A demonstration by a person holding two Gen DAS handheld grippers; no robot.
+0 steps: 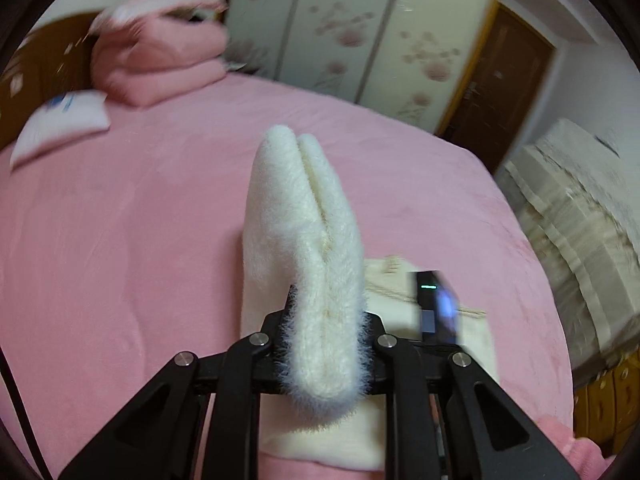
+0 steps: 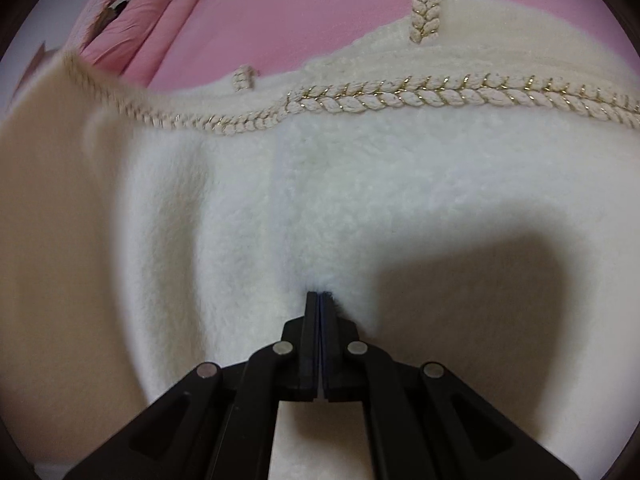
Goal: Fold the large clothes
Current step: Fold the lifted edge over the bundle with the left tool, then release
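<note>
L gripper (image 1: 326, 320): clamped on a thick fold of the fluffy white garment (image 1: 304, 216)
R gripper (image 2: 321, 300): jaws together, tips pressed into garment
Bed (image 1: 120, 220): pink cover

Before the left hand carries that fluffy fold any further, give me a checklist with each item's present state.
1. left gripper clamped on the white fluffy garment: ok, a thick doubled fold sits between its fingers.
2. right gripper shut: ok, its jaws are closed with the tips pressed into the fleece; whether cloth is pinched between them: cannot tell.
3. Braided gold-thread trim lying flat and free: ok on the right side, blurred to the left.
4. Landing space on the pink bedspread: ok, it is bare ahead of the fold.
5. Stack of pink blankets and pillow away from the garment: ok.
6. Garment's lower edges aligned: cannot tell, hidden.
</note>
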